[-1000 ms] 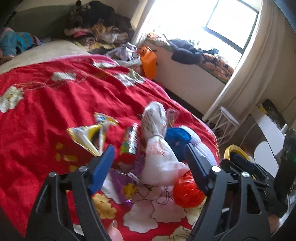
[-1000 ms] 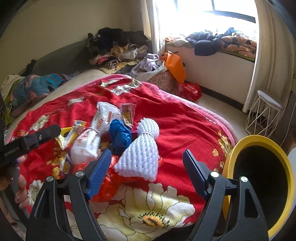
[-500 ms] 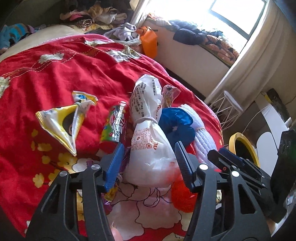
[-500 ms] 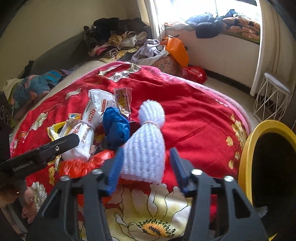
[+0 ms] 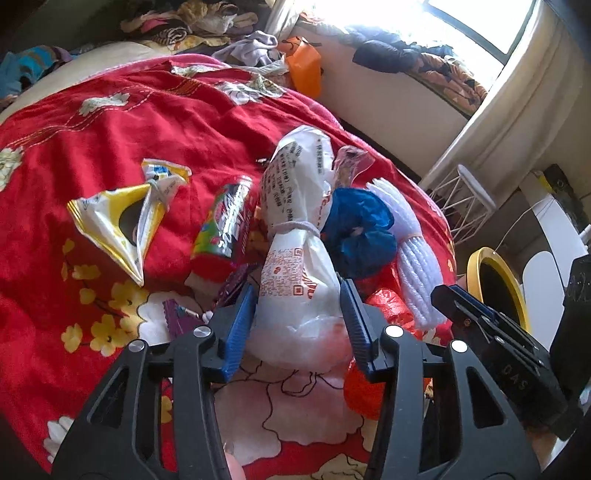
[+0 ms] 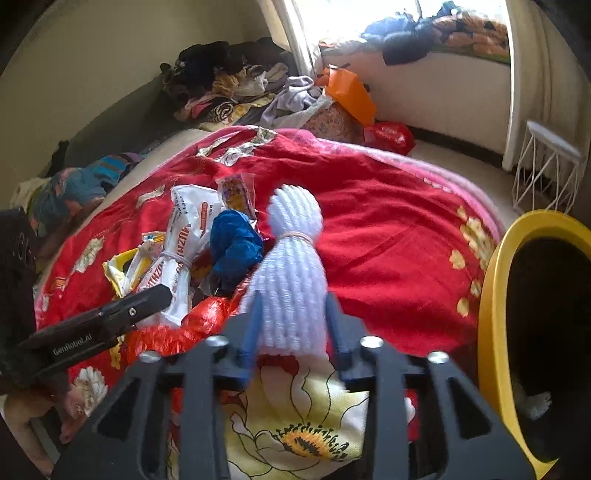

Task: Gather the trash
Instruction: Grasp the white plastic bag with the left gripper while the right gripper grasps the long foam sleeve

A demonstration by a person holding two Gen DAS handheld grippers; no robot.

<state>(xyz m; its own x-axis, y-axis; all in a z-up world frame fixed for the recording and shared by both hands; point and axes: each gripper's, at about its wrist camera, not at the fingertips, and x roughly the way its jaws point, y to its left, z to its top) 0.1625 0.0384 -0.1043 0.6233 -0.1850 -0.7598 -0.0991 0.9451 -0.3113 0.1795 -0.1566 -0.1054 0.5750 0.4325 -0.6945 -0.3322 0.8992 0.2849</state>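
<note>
A pile of trash lies on a red flowered blanket (image 5: 110, 122). My left gripper (image 5: 297, 317) is shut on a tied white printed bag (image 5: 295, 236); its jaws press both sides of the bag's lower end. My right gripper (image 6: 293, 326) is shut on a white ribbed foam bundle (image 6: 291, 258), also seen in the left wrist view (image 5: 413, 254). Between them lie a blue bag (image 5: 360, 229) and a red mesh wrapper (image 5: 364, 387). A yellow-and-silver snack wrapper (image 5: 118, 225) and a colourful packet (image 5: 225, 225) lie to the left.
A yellow-rimmed black bin (image 6: 532, 332) stands at the bed's right edge, also in the left wrist view (image 5: 495, 288). A white wire stool (image 6: 546, 162) stands by the curtain. Clothes are heaped at the bed's far end (image 6: 229, 77) and on the window ledge (image 6: 424, 33).
Both grippers moved forward onto the pile and closed. The left one closed on the white printed bag, the right one on the white foam bundle.
</note>
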